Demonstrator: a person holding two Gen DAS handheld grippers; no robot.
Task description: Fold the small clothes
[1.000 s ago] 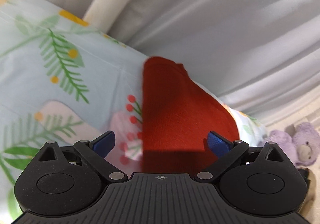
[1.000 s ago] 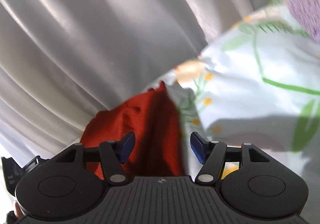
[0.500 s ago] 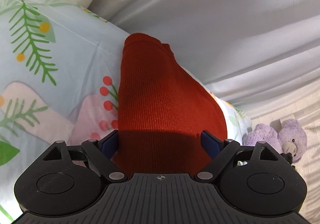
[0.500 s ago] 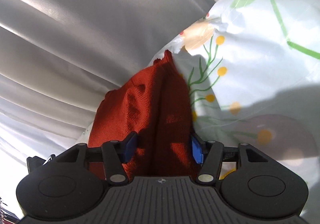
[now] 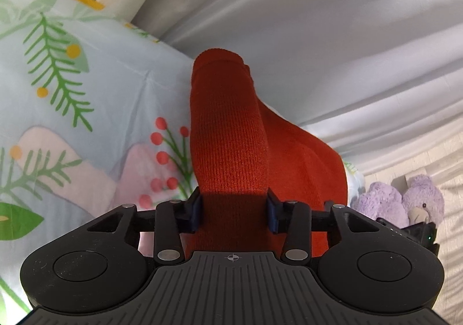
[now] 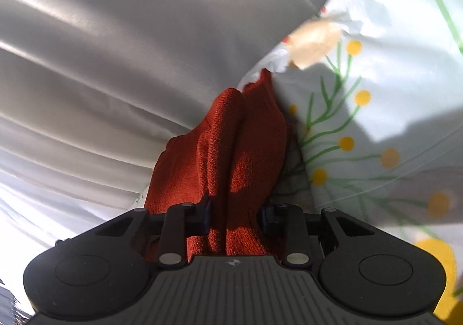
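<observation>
Both hand-held grippers [image 5: 233, 213] [image 6: 234, 216] pinch bunched ribbed red knit garment [image 5: 228, 139].

I see a rust-red ribbed knit garment [image 5: 228, 151], matt and coarse, on a smooth pale-blue printed cotton sheet [image 5: 115, 99]. At twelve o'clock hangs a softly sheened white curtain [image 5: 332, 35]. At four o'clock sits a fuzzy lilac plush bear [image 5: 405, 203]. My matt black ridged plastic left gripper [image 5: 233, 210] carries bright metal pins.

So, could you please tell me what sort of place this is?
Probably a bedroom: a floral bedsheet under the red garment, pale curtains behind it, and a purple plush toy off to the side.
</observation>
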